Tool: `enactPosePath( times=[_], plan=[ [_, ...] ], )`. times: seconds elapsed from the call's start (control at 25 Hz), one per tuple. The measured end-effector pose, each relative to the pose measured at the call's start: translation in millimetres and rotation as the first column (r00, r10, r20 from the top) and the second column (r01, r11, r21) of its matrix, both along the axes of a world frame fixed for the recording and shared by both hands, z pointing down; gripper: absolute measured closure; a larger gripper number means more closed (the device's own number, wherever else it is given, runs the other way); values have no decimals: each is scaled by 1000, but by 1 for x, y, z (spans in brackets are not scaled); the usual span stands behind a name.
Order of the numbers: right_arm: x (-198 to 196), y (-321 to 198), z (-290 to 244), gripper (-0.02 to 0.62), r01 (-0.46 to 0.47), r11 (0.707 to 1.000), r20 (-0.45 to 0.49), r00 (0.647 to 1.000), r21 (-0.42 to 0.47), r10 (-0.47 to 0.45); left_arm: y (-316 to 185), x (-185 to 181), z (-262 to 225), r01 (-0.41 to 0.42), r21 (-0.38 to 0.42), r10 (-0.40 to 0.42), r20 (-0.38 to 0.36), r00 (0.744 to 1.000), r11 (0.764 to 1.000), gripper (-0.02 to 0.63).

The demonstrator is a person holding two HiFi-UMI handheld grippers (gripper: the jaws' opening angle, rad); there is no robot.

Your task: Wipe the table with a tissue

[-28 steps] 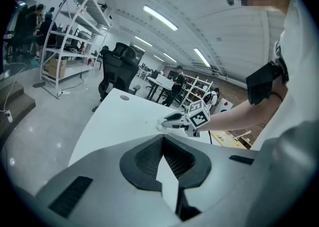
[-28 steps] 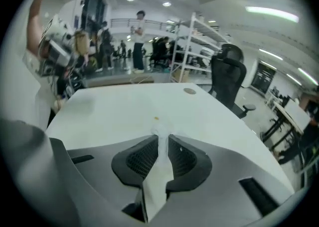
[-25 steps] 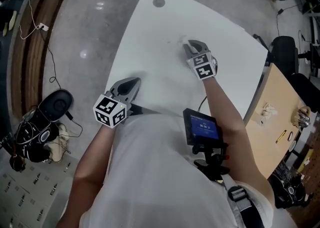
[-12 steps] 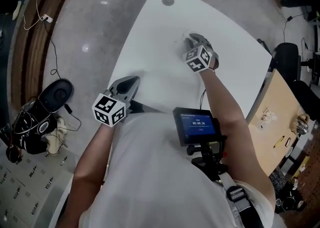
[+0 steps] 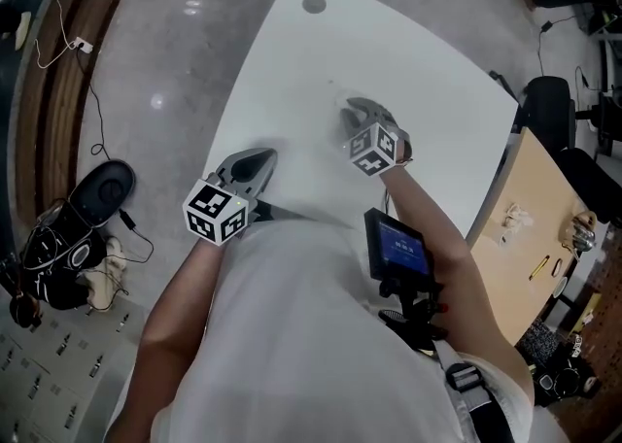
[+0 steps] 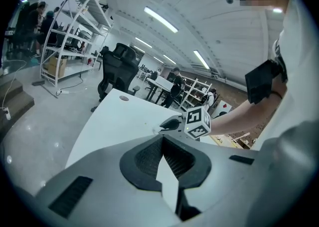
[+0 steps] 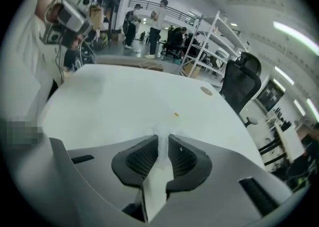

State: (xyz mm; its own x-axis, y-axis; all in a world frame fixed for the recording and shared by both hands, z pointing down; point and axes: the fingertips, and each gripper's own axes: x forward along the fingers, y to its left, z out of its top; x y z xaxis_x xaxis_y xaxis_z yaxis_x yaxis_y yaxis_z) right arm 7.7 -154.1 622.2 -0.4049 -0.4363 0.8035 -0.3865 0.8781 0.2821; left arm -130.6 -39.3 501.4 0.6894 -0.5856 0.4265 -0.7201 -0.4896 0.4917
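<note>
Right gripper view, right tool (image 7: 163,144) clamping tissue (image 7: 161,134)

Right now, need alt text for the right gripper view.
The right tool is shut on a white tissue, its tip down at a white table that fills the view. A small yellow speck lies just ahead; a black office chair and shelving stand beyond.

Grey polished floor (image 5: 165,62); black office chair (image 6: 118,66); white shelving rack (image 6: 70,33); ceiling strip lights (image 6: 160,19).
</note>
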Motion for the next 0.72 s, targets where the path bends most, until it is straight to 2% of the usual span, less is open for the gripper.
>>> enactPosePath(
  times=[0.08,0.16,0.24,0.36,0.44,0.52,0.64,0.68,0.72],
  plan=[
    [-3,9,-3,534,-40,989,120,991,-146,58,2,-4,1,-2,-1,2,-2,1000,1000,600],
    [0,1,-15,534,-102,971,242,958,-218,155,2,-6,2,-3,-1,3,-2,1000,1000,600],
    [13,-20,-26,534,-174,966,271,937,-190,222,1,-5,2,-4,-2,4,0,1000,1000,600],
    [27,-50,-29,534,-259,960,220,935,-108,277,3,-5,0,-4,-1,4,4,1000,1000,600],
    [33,-68,-24,534,-337,937,214,913,-89,348,4,-7,-2,0,2,0,5,1000,1000,600],
    [41,-85,-18,534,-451,886,250,851,-105,463,5,-13,-4,8,5,-8,6,1000,1000,600],
    [62,-103,-9,534,-628,765,299,709,-143,639,7,-28,-5,28,5,-28,13,1000,1000,600],
    [65,-105,-7,534,-656,743,290,691,-135,662,8,-34,-5,35,3,-35,17,999,999,600],
    [64,-104,-6,534,-664,740,268,697,-111,665,10,-42,-4,42,-1,-42,20,999,999,600]
  ],
)
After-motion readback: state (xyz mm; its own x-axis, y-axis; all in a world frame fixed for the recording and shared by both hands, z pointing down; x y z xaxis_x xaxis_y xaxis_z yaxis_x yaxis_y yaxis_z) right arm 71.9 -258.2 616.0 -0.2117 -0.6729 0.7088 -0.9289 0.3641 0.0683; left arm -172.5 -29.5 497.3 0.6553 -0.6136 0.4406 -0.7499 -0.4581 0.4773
